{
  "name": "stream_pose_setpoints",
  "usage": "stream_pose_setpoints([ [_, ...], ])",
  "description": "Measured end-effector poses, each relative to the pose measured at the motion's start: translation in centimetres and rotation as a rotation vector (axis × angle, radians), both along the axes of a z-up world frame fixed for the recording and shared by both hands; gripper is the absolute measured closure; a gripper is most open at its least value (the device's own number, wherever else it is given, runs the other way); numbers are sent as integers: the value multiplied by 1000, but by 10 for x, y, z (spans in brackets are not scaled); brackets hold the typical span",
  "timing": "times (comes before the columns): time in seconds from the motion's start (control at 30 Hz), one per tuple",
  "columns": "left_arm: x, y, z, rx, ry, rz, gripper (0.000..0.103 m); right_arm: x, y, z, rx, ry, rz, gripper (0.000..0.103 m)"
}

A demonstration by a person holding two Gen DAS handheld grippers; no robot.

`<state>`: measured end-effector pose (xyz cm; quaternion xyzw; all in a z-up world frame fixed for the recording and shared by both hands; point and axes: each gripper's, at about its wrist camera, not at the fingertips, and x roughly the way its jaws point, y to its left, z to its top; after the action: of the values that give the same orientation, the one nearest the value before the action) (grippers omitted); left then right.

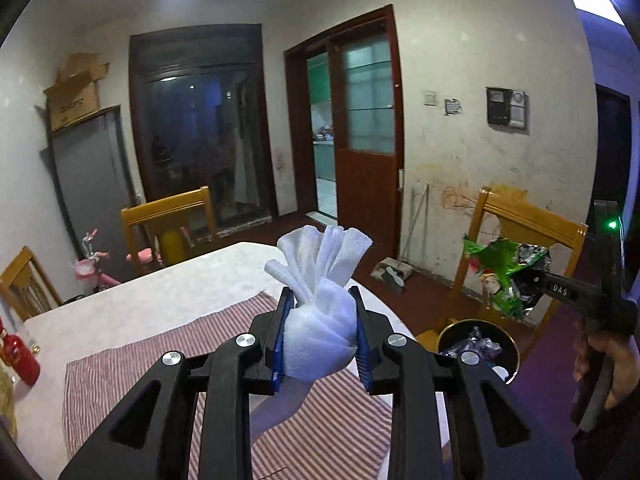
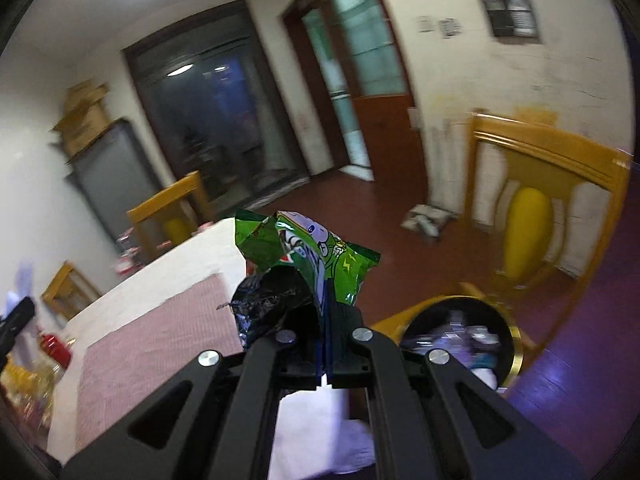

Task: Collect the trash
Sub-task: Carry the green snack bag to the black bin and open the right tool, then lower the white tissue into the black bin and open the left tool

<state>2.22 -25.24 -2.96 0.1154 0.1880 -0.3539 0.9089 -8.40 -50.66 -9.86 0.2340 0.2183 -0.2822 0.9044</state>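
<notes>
My left gripper (image 1: 322, 300) is shut on a white foam wrapper (image 1: 320, 320), bunched into a ball with its loose ends fanning upward, held above the table. My right gripper (image 2: 326, 304) is shut on a crumpled green snack bag (image 2: 308, 256) with a dark foil inside. In the left wrist view that same green snack bag (image 1: 504, 272) hangs at the right from the right gripper (image 1: 536, 280), above and beyond a black round bin (image 1: 508, 340). The black bin (image 2: 516, 344), gold-rimmed and holding several wrappers, sits low right in the right wrist view.
A table (image 1: 192, 280) with a white cloth carries a red-striped mat (image 1: 168, 344) and a red bottle (image 1: 20, 356) at its left edge. Wooden chairs (image 1: 520, 224) stand around it. A hand (image 1: 616, 364) grips the right tool. A dustpan (image 1: 392, 270) lies by the wall.
</notes>
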Motion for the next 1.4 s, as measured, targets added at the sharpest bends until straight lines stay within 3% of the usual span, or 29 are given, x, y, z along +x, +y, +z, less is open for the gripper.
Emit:
stream_pose_setpoints([
  [0.1, -7, -16, -4, 16, 2, -18, 76, -12, -35, -28, 12, 81, -91, 101],
  [0.33, -4, -36, -12, 49, 19, -45, 76, -5, -117, -147, 164, 369, -258, 101],
  [0.4, 0, -35, -14, 55, 22, -49, 76, -2, -128, -171, 202, 405, -269, 99],
  [0.47, 0, -42, -15, 62, 25, -54, 76, 6, -138, -197, 249, 485, -268, 78],
  [0.5, 0, -46, -17, 66, 29, -59, 76, 9, -141, -207, 273, 518, -268, 44],
  [0.53, -1, -47, -18, 69, 31, -64, 76, 11, -142, -215, 290, 541, -281, 27],
  [0.63, -3, -55, -22, 80, 39, -77, 76, 12, -140, -217, 308, 541, -269, 25],
  [0.77, -1, -63, -24, 89, 48, -90, 76, -13, -128, -186, 262, 451, -357, 24],
  [0.97, -4, -76, -32, 97, 66, -133, 76, -68, -104, -108, 118, 125, -418, 20],
  [1.13, -11, -117, -51, 125, 106, -249, 76, -107, -72, -50, -36, -114, -496, 14],
  [1.27, -20, -164, -74, 132, 133, -360, 76, -137, -59, -26, -100, -193, -550, 13],
  [1.4, -29, -227, -108, 149, 196, -468, 76, -164, -64, -28, -91, -219, -607, 13],
])
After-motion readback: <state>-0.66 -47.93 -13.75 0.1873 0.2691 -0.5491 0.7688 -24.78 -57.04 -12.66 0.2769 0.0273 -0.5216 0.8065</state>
